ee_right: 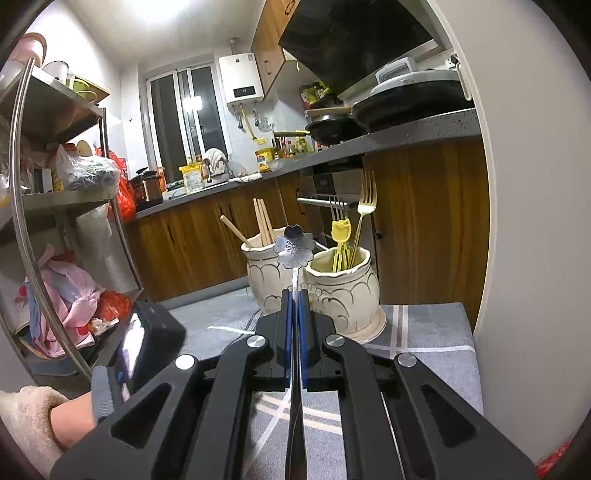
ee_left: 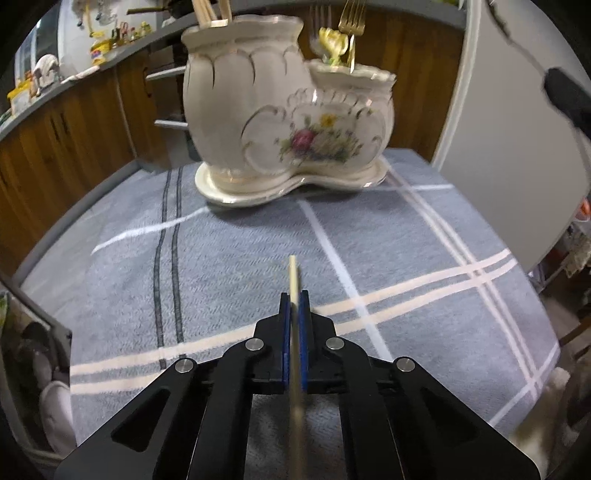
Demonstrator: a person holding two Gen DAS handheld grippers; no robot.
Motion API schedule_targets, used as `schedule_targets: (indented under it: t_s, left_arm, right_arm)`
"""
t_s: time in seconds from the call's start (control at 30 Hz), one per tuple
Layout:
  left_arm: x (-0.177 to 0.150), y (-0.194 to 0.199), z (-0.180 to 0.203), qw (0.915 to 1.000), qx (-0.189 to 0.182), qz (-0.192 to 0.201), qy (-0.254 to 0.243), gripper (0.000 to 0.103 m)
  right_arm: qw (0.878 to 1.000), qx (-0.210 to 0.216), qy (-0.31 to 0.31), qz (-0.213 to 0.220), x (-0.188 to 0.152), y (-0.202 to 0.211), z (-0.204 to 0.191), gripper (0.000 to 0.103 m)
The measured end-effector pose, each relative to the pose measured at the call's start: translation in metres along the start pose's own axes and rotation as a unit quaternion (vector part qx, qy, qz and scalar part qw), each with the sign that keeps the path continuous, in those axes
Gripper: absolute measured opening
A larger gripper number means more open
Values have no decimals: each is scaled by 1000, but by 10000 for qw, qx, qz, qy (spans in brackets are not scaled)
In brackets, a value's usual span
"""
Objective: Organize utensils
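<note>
A cream ceramic double-pot holder (ee_left: 280,122) stands at the far side of a blue-grey checked cloth (ee_left: 221,258). Its tall pot holds wooden chopsticks (ee_left: 210,13); its low pot holds forks (ee_left: 351,22) and a yellow tulip-topped piece. My left gripper (ee_left: 294,295) is shut on a pale wooden chopstick (ee_left: 293,277), its tip pointing toward the holder, well short of it. My right gripper (ee_right: 294,293) is shut on a silver spoon with a flower-shaped bowl (ee_right: 294,246), held up in front of the holder (ee_right: 343,291). The chopsticks (ee_right: 262,221) and forks (ee_right: 364,206) also show there.
A white fridge side (ee_left: 517,147) rises right of the table. Wooden kitchen cabinets (ee_left: 74,129) and a grey counter lie behind. A metal shelf rack (ee_right: 55,184) with bags stands at left. My left hand and gripper body (ee_right: 140,343) show low left in the right wrist view.
</note>
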State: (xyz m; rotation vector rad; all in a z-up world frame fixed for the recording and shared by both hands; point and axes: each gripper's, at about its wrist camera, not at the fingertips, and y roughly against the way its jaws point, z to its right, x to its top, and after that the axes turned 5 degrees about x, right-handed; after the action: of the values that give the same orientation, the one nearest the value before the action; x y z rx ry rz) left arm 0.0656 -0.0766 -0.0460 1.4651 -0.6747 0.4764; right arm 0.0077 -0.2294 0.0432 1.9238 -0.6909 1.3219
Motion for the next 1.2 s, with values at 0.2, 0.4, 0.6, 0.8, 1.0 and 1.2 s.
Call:
schedule_targets:
  t_s: [0.2,0.4,0.6,0.8,1.0,1.2]
  left_arm:
    - [3,29,-9,9973,-451,578,72,5]
    - [10,52,-21,9912,-764,1081,88,5]
    - [17,77,-45,9812,-1059,1594,240,4]
    - [21,88,-61,9742,-1277,1838,299,4]
    - [20,99,-64,9682,-1455,2027,171,4]
    - [22,110,-68,9648,-1447,2193,126,0]
  right_arm:
    - [9999,-85,-56,137,0,0,3,3]
    - [9997,-174,-60,186,0,-9,3,3]
    - [9995,-231,-27,190,-1,-21,-2,3]
    - [9995,-233,17,230,0,-31,-6,3]
    - [9995,-193,92,240,1,-39,-9,3]
    - [9993,-194,143,295,2,-37,-10,3]
